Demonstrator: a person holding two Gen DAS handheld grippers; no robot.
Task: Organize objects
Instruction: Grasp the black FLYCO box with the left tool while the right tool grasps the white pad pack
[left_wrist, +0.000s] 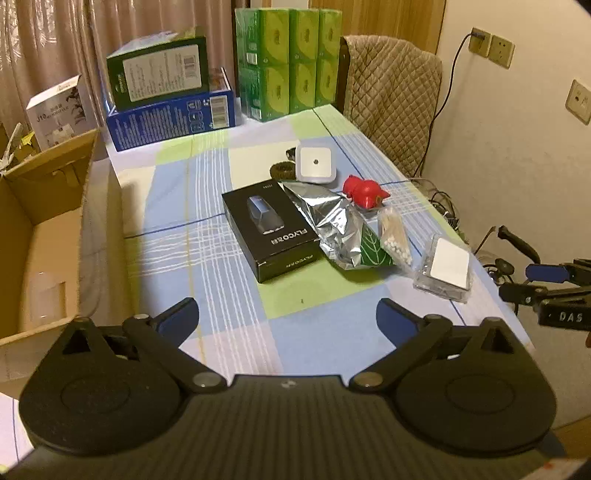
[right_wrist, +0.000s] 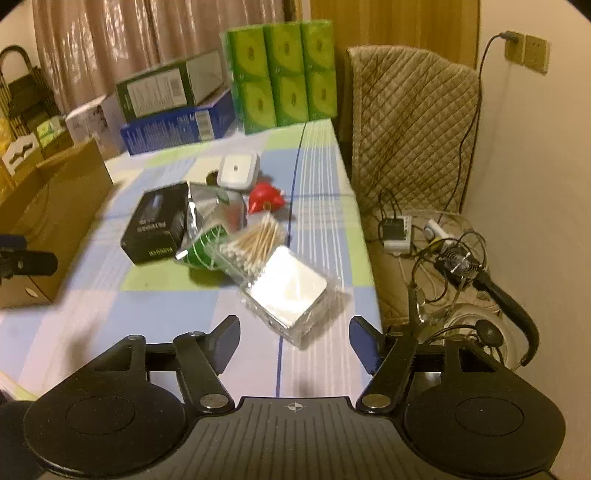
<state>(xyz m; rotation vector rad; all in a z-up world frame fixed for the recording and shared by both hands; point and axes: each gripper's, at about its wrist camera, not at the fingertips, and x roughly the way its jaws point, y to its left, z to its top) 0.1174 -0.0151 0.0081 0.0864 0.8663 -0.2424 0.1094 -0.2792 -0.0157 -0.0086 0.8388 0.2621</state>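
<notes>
Both claws hover over the desk (left_wrist: 221, 206), holding nothing: left claw (left_wrist: 288, 314) spread wide, right claw (right_wrist: 293, 336) partly open. The clear packet (right_wrist: 288, 291) lies just ahead of my right claw, so I'd straddle it squarely before closing. The black box (left_wrist: 271, 229) sits mid-desk, touching the foil bag (left_wrist: 328, 221). The cotton swabs (right_wrist: 255, 240) crowd the packet; the cardboard box (left_wrist: 40, 236) waits left.

Checked table (left_wrist: 236, 229) under black box (left_wrist: 271, 229)
</notes>
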